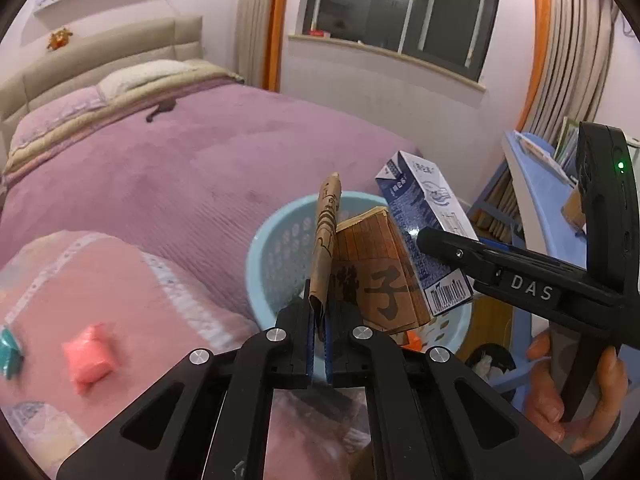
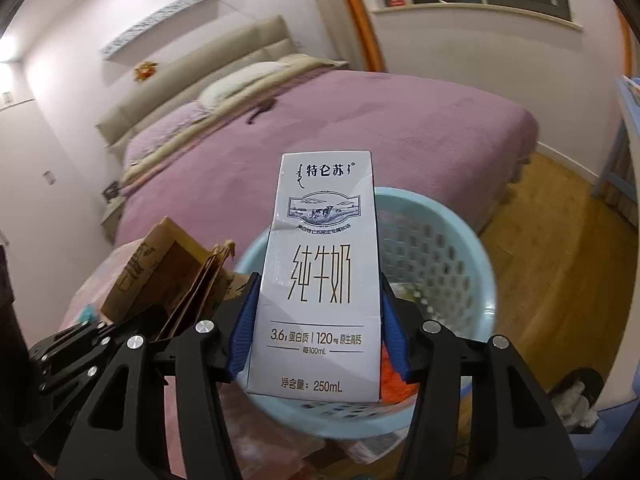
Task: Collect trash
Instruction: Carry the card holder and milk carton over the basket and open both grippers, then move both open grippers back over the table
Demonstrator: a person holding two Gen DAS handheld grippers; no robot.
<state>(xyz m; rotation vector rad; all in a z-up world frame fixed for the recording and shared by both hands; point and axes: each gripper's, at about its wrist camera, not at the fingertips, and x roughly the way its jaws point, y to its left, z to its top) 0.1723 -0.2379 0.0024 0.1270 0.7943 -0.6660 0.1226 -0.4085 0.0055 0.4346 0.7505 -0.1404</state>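
Observation:
My left gripper (image 1: 319, 320) is shut on the folded edge of a flattened brown cardboard box (image 1: 372, 264), which hangs over a light blue perforated basket (image 1: 276, 256). My right gripper (image 2: 318, 320) is shut on a white and blue milk carton (image 2: 320, 272), held upright above the same basket (image 2: 440, 248). From the left wrist the carton (image 1: 424, 220) and the right gripper's fingers (image 1: 452, 246) show just right of the cardboard. From the right wrist the cardboard (image 2: 172, 276) and the left gripper sit at lower left. Something orange (image 2: 394, 384) lies in the basket.
A bed with a purple cover (image 1: 192, 168) fills the back. A pink packet (image 1: 86, 360) and a teal wrapper (image 1: 8, 352) lie on a pink quilt (image 1: 132, 280) at lower left. A blue shelf with books (image 1: 532, 184) stands at the right. A hand (image 1: 560, 392) grips the right tool.

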